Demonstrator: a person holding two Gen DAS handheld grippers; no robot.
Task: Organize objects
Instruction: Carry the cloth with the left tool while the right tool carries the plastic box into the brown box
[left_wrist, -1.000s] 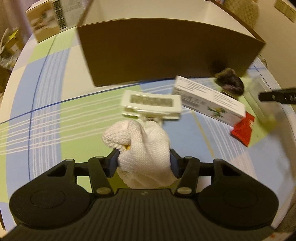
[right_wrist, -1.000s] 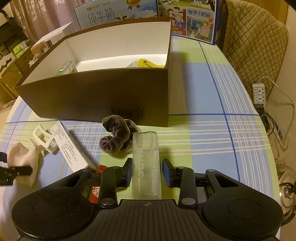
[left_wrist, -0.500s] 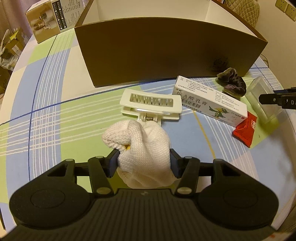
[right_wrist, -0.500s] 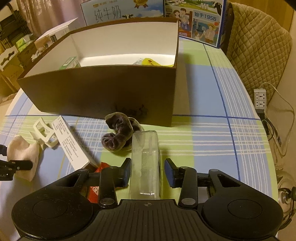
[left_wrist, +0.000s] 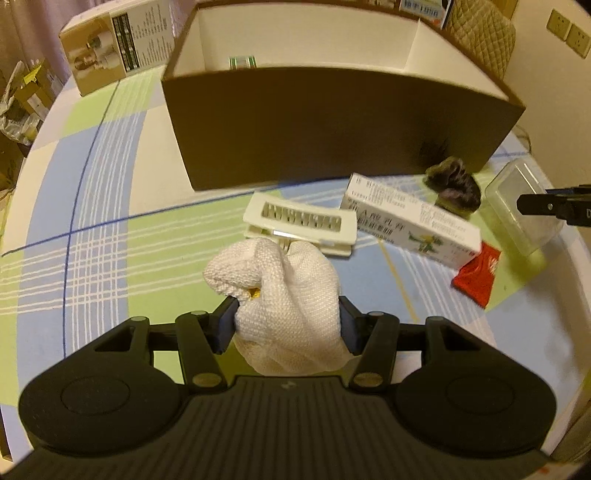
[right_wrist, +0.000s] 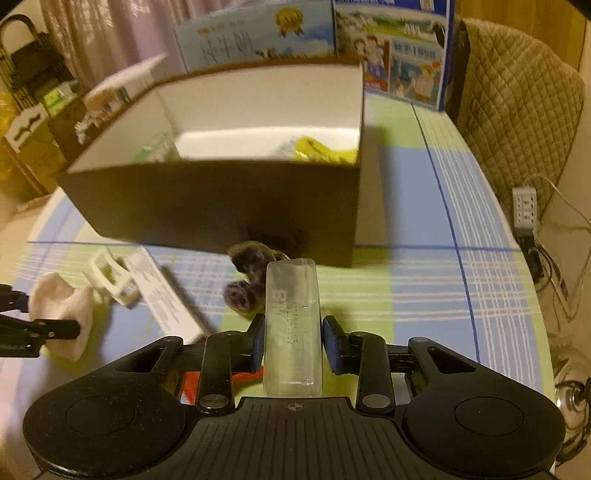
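Above the tabletop (right_wrist: 424, 280), we have lifted both loads toward the brown box (right_wrist: 221, 199): left fingers (left_wrist: 226, 325) clamp the white cloth (left_wrist: 288, 295), right fingers (right_wrist: 334, 347) the clear case (right_wrist: 291, 332).

Dim, warm yellowish indoor light tints both fisheye views. Motion blur smears the printed white carton (left_wrist: 413, 229) and the brown cardboard box (right_wrist: 221, 199); edges bend strongly, corners black.
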